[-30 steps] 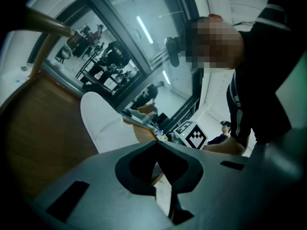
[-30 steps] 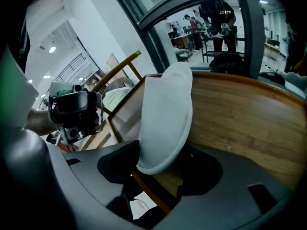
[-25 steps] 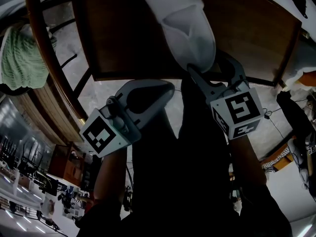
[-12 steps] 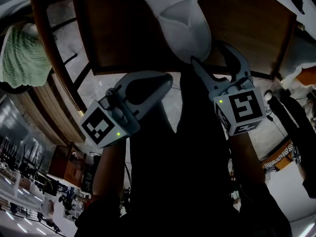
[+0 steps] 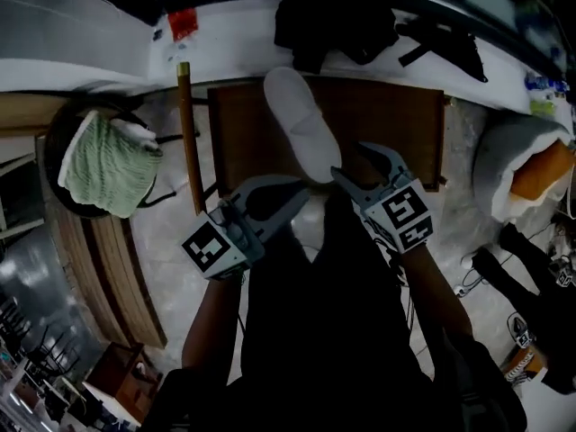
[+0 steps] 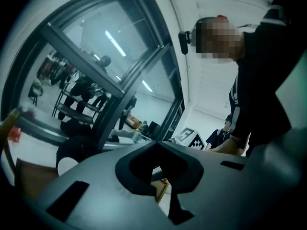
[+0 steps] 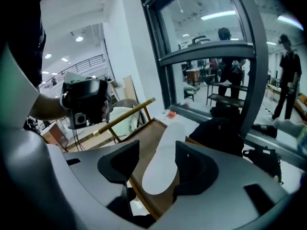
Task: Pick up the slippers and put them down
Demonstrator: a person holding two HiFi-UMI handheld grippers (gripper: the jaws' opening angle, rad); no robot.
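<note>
One white slipper (image 5: 301,124) lies lengthwise on a brown wooden table (image 5: 396,124), its near end at the front edge. My right gripper (image 5: 360,162) is open just to the right of that near end, and I cannot tell if it touches. In the right gripper view the slipper (image 7: 165,155) shows beyond the spread jaws of the right gripper (image 7: 157,150). My left gripper (image 5: 301,185) hangs below the table's front edge, shut and empty. In its own view the left gripper (image 6: 156,147) points up toward a window. No second slipper is in view.
A green knitted cloth (image 5: 103,165) lies on a round chair at the left. A wooden pole (image 5: 187,138) runs along the table's left side. Dark clothes (image 5: 333,21) are piled behind the table. A white and orange bundle (image 5: 526,165) sits at the right. The person's dark trousers (image 5: 333,331) fill the foreground.
The head view has pulled back, so the table, slipper and grippers look smaller and more of the room shows. Both grippers stay near the table's front edge.
</note>
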